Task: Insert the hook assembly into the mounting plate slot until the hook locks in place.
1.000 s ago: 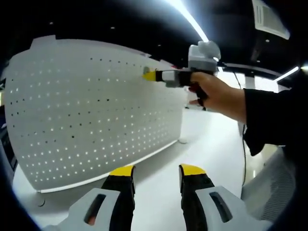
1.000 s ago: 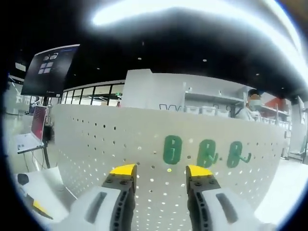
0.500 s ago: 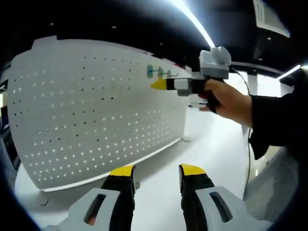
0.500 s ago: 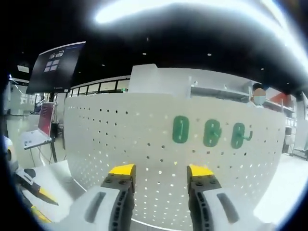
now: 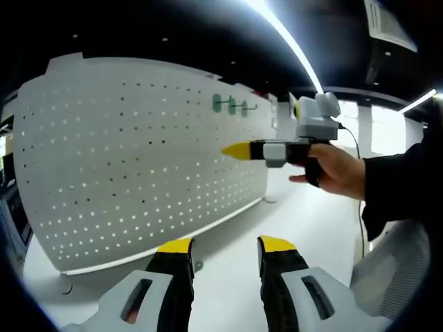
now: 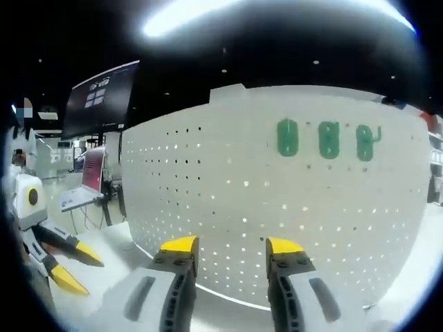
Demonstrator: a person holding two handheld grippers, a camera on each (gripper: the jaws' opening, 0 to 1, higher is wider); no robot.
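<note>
Matt white perforated panel [image 6: 277,207]

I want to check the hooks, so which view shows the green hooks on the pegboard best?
The right gripper view: the three green hooks face the camera on the white pegboard, large and distinct. In the left gripper view the hooks are small, seen at a slant.

An open-plan office or lab hall: a dark ceiling carries long strip lights [image 5: 291,41], and a large wall screen [image 6: 100,100] hangs above desks with a laptop [image 6: 86,190]. A white perforated panel [image 6: 277,207] stands on a white table [image 5: 304,221].
</note>
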